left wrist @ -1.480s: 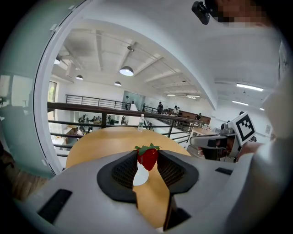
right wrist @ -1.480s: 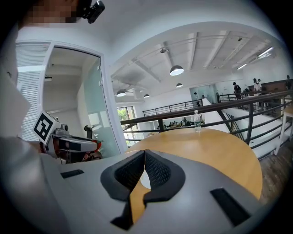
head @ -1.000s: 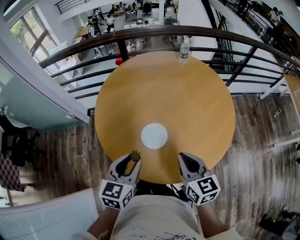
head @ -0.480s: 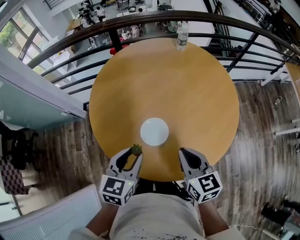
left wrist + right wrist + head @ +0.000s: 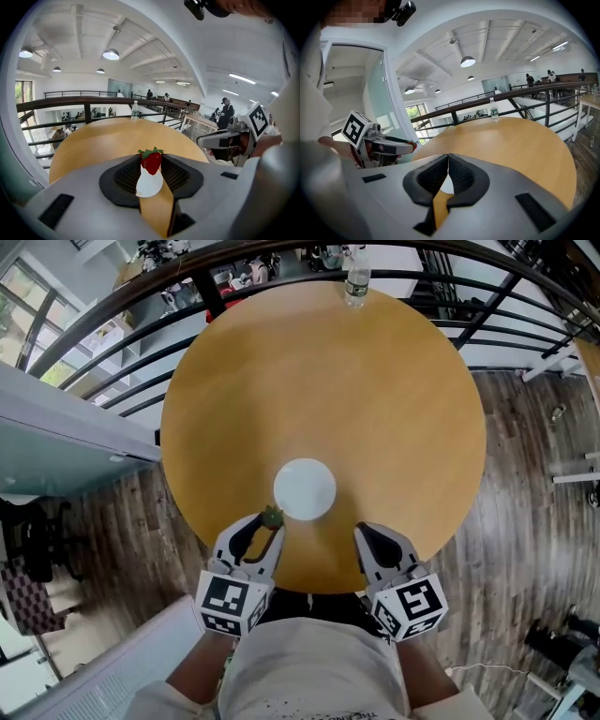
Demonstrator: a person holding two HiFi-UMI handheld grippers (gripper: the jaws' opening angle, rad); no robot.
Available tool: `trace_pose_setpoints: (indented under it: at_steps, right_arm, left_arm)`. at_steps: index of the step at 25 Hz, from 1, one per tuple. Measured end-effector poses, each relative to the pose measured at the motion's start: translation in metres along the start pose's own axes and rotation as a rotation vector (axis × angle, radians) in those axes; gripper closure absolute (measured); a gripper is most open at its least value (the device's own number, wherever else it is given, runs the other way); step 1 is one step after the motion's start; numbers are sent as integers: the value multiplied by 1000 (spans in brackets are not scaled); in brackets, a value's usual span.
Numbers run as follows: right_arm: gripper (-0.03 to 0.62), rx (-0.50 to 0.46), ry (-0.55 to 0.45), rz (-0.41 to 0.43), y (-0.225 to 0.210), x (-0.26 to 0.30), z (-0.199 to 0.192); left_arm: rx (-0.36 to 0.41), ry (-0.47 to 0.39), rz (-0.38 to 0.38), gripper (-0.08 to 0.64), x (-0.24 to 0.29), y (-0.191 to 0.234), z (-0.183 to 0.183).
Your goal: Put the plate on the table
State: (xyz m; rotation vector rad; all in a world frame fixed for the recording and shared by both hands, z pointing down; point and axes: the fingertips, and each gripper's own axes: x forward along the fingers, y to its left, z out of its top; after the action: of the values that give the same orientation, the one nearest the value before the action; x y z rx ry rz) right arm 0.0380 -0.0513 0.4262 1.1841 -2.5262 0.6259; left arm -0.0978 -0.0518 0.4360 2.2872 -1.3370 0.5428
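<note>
One red strawberry (image 5: pixel 151 161) clamped in left gripper (image 5: pixel 151 157), plate (image 5: pixel 305 489) whole only overhead.

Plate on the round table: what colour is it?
Plain white; the plate shows best in the head view.

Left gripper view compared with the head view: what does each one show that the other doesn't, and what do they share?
Only the left gripper view shows ceiling lamps and the red body of the strawberry clamped in the left gripper. Only the head view shows the plank floor and the table as a whole disc. Both show the table, the white plate, the bottle at the far rim, the strawberry and the right gripper.
</note>
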Motion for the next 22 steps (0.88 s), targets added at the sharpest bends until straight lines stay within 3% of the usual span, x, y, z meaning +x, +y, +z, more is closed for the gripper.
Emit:
trace_pose_setpoints:
  at_steps: [22]
  right_arm:
    - [566, 71, 70, 2, -34, 47, -37]
  left_arm:
    - [60, 152, -20, 411, 102, 28, -53]
